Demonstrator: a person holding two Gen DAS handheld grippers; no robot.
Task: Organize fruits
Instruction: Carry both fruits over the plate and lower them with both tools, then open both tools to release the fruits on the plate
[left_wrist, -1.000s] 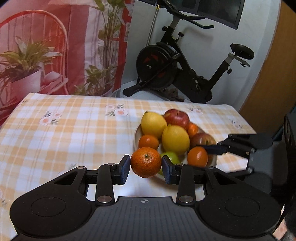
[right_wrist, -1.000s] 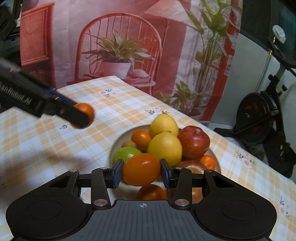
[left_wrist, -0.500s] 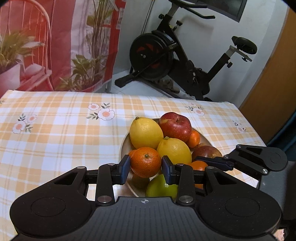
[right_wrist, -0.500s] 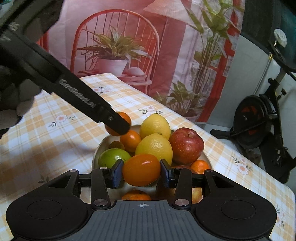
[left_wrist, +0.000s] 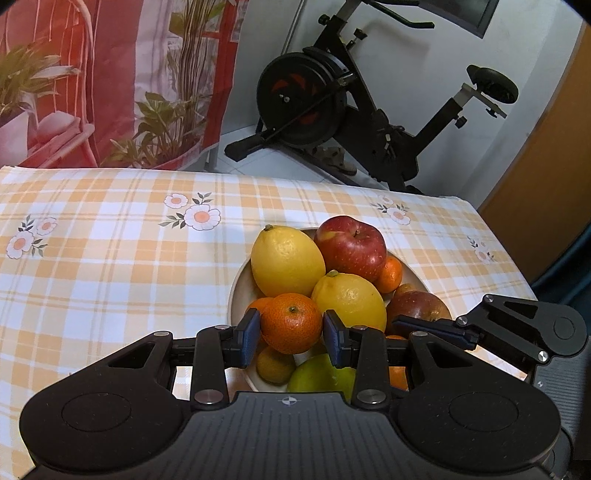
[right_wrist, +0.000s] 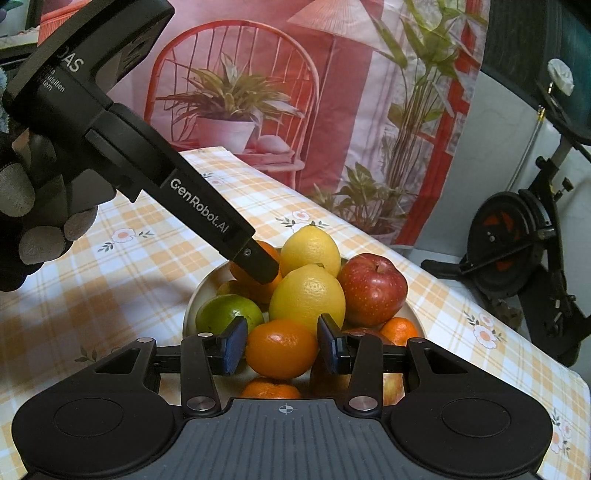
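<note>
My left gripper (left_wrist: 291, 334) is shut on a small mandarin (left_wrist: 291, 323), its blue pads pressing both sides just above the near left side of the fruit bowl (left_wrist: 236, 295). Seen from the right wrist, one of its fingers (right_wrist: 255, 258) reaches down over the pile. My right gripper (right_wrist: 282, 349) is shut on an orange (right_wrist: 282, 349) above the bowl's (right_wrist: 192, 306) near edge. The bowl holds two lemons (left_wrist: 286, 260), a red apple (left_wrist: 351, 245), a second apple (left_wrist: 417, 306), a green fruit (left_wrist: 317, 373) and small mandarins.
The bowl sits on a table with an orange-checked flowered cloth (left_wrist: 110, 258); its far edge is close behind. An exercise bike (left_wrist: 369, 110) and a printed plant backdrop (right_wrist: 240, 92) stand beyond. A gloved hand (right_wrist: 37, 214) holds the left gripper's handle.
The left gripper has carried its mandarin from beside the bowl to over the bowl's fruit pile and a little lower. The right gripper and its orange have stayed put.
</note>
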